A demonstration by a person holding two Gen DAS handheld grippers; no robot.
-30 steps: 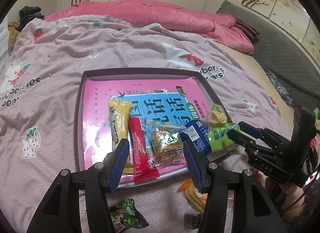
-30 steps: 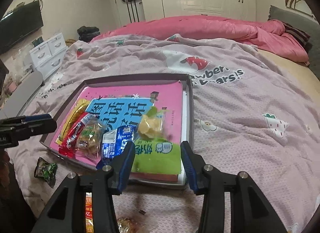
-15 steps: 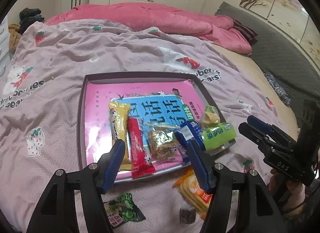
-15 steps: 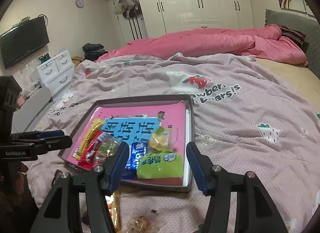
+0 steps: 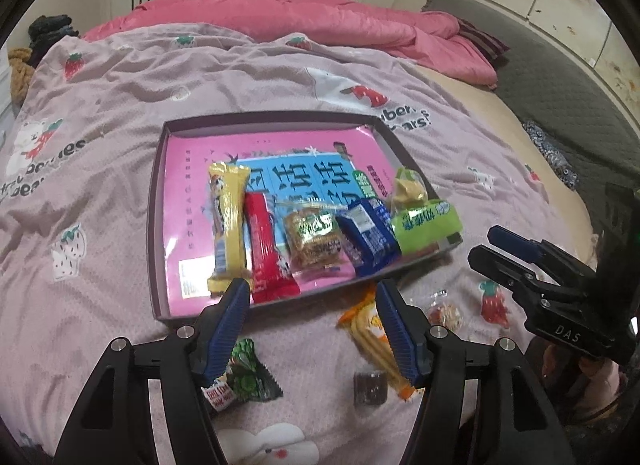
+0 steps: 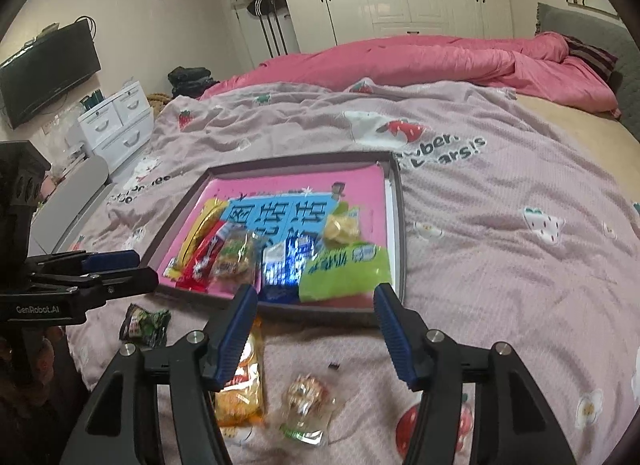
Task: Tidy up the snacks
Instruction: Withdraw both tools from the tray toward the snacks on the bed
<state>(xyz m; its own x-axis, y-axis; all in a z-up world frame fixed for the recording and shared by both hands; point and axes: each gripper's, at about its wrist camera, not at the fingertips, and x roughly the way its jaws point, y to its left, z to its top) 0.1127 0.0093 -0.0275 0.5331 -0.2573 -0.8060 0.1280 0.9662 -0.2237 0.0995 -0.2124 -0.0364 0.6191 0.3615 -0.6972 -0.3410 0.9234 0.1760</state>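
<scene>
A shallow dark-rimmed tray (image 5: 157,201) is lying on the pink strawberry-print bedspread (image 5: 120,105), and a pink book with a blue title panel (image 5: 192,169) is covering its floor. Six snacks are sitting in a row along the tray's near edge. From the left in the left wrist view, these are a long yellow bar (image 5: 228,221), a red bar (image 5: 266,249) touching it, a clear packet of brown cracker (image 5: 314,239), a glossy blue packet (image 5: 368,235), and a bright green packet (image 5: 426,223) overhanging the tray's near right corner. A small yellow-and-clear sweet (image 5: 410,191) is resting just behind the green packet.

More snacks are lying on the bedspread in front of the tray. A dark green wrapper (image 5: 244,375) is lying off the near left corner. An orange packet of biscuit sticks (image 5: 366,325), a small dark brown cube (image 5: 370,387) and a clear-wrapped sweet (image 5: 444,313) are lying nearer the right corner; the clear one is blurred.

The left gripper (image 5: 312,325) is hovering over the tray's near edge with its blue pads spread apart and nothing between them. The right gripper (image 6: 316,329) is hovering by the near right corner, likewise spread and gripping nothing.
</scene>
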